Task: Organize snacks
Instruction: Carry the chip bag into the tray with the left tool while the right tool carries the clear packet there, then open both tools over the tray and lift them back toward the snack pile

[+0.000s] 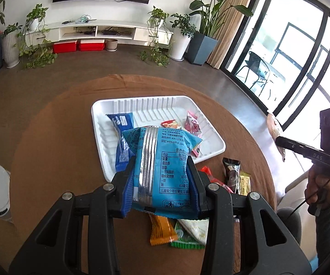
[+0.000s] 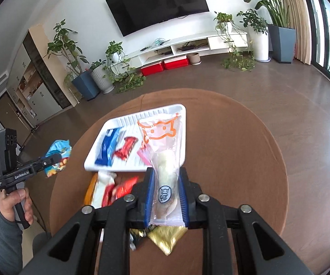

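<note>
Loose snack packets (image 1: 165, 229) lie on the round brown table (image 1: 50, 137) beside the white tray (image 1: 213, 144). The left gripper (image 1: 161, 171) pinches a light-blue snack bag (image 1: 165, 160) above it; the right gripper (image 2: 166, 183) clamps a clear pastry packet (image 2: 165, 160).

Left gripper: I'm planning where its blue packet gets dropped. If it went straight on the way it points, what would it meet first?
Probably the white tray. The left gripper, shut on the blue packet, aims down at it, perhaps first meeting the dark blue packet inside; depth is unclear.
</note>
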A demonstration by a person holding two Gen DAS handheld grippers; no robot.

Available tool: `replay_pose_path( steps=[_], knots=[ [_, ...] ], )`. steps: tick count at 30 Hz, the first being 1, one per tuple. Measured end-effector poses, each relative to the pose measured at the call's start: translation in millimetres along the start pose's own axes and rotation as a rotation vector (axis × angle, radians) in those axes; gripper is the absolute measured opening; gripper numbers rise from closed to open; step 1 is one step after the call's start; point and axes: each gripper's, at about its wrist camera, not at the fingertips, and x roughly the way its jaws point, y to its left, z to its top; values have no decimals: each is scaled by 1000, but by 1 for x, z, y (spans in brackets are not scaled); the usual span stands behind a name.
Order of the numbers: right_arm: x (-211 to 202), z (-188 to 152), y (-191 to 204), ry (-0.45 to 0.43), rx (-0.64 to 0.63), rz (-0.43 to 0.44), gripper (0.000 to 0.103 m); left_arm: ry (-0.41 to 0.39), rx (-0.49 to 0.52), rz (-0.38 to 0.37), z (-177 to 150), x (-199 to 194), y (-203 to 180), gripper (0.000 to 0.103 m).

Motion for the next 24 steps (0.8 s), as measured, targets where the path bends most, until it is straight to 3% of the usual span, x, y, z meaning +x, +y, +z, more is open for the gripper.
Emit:
replay_pose_path(
  steps=[4, 10, 18, 24],
  knots=[
    [35, 34, 5, 32, -31, 20, 22, 30, 26, 10, 38, 36, -4, 37],
    [98, 65, 29, 109, -75, 43, 22, 102, 19, 47, 66, 101, -5, 37],
    [171, 72, 41, 212, -102, -6, 22, 171, 27, 92, 66, 161, -2, 37],
    [197, 67, 50, 250, -132, -43, 23, 179, 34, 108, 64, 190, -3, 40]
  ],
)
